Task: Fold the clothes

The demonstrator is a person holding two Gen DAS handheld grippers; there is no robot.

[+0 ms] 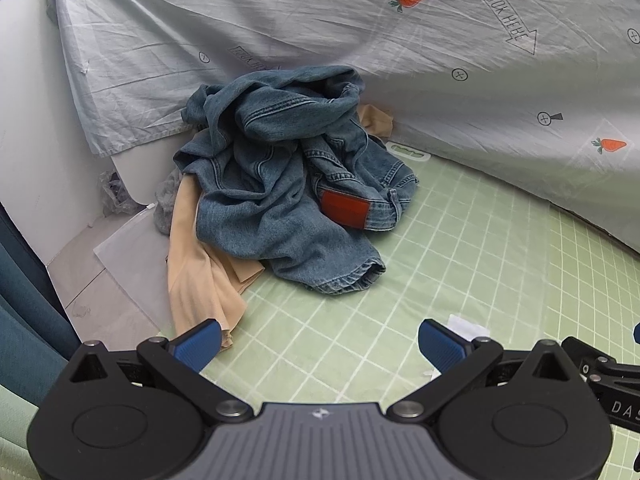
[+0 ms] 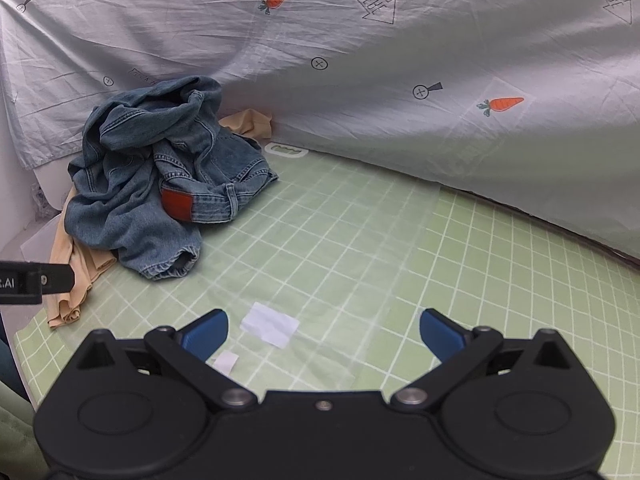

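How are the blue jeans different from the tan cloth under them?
The jeans are blue denim with stitched seams and a red patch; the tan cloth is plain, smooth and thin-looking. The jeans sit heaped on top, while the tan cloth lies mostly beneath, poking out at the front and back. The jeans show more. Both are crumpled and unfolded on the green grid mat.

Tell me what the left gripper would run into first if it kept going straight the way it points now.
Likely the crumpled blue jeans: the open left gripper faces them across bare green grid mat. The beige garment lies just left of that line; depth is uncertain.
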